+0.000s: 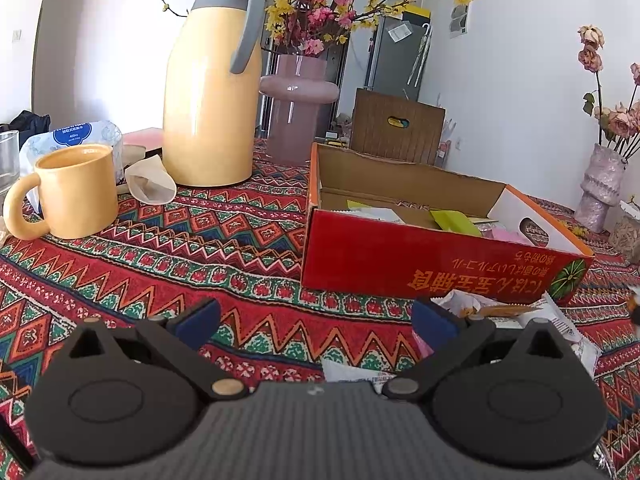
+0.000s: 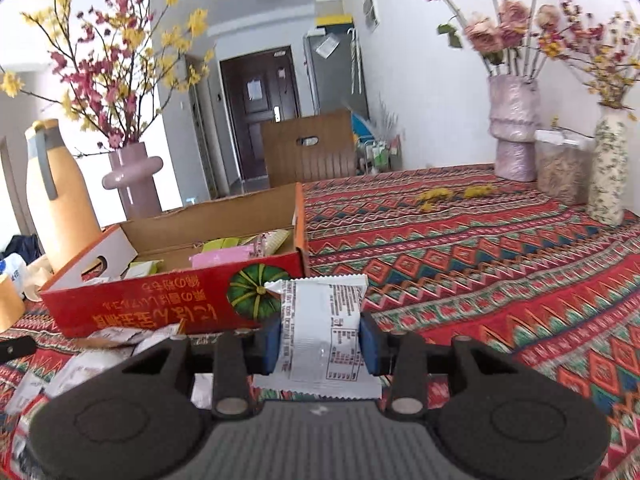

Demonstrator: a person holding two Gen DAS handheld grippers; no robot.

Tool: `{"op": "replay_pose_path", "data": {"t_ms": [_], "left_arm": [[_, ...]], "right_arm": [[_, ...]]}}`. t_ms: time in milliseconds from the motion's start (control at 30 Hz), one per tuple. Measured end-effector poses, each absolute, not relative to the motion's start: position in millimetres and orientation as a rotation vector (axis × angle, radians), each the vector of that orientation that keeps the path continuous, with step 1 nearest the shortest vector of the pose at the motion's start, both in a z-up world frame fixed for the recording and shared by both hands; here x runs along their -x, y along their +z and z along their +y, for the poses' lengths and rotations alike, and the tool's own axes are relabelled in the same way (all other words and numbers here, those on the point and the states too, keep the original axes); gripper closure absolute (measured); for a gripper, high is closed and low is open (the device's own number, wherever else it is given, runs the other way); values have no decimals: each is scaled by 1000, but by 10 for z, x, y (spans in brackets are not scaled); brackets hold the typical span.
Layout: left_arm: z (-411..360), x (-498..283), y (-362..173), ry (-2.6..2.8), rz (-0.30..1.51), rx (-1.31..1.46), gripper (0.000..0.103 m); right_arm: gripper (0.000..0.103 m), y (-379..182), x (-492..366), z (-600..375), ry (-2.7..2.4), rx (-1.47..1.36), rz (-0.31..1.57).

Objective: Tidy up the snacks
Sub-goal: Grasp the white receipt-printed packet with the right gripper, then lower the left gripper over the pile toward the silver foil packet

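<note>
Right wrist view shows the right gripper [image 2: 320, 346] with jaws clamped across the white snack packet [image 2: 322, 320], its long axis pointing ahead, while the red box [image 2: 172, 304] lies just ahead-left; left gripper [image 1: 316, 322] jaws stand apart, empty.

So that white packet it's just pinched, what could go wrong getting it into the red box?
The right gripper holds the white snack packet only by its sides; the slippery wrapper might slide out on the way. The red box has a raised front wall, so a low carry could catch the packet on it. More wrappers lie loose in front of the box and could be swept aside.
</note>
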State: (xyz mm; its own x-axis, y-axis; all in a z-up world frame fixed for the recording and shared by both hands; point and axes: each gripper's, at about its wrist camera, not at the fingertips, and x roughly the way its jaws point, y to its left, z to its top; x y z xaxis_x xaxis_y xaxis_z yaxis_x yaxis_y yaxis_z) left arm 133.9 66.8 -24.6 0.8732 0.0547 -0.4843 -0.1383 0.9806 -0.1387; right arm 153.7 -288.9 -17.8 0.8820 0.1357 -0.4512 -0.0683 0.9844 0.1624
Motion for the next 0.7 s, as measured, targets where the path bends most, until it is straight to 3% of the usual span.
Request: {"op": "replay_pose_path", "data": {"t_ms": [300,700], "left_arm": [[614,-1300,-205,149,505,127,0],[153,-610,89,-53,440,-31,0]], "right_arm": [[64,-312,-1050,-3062,98,-165,471],[64,-327,-810,-3151,97,-190,471]]}}
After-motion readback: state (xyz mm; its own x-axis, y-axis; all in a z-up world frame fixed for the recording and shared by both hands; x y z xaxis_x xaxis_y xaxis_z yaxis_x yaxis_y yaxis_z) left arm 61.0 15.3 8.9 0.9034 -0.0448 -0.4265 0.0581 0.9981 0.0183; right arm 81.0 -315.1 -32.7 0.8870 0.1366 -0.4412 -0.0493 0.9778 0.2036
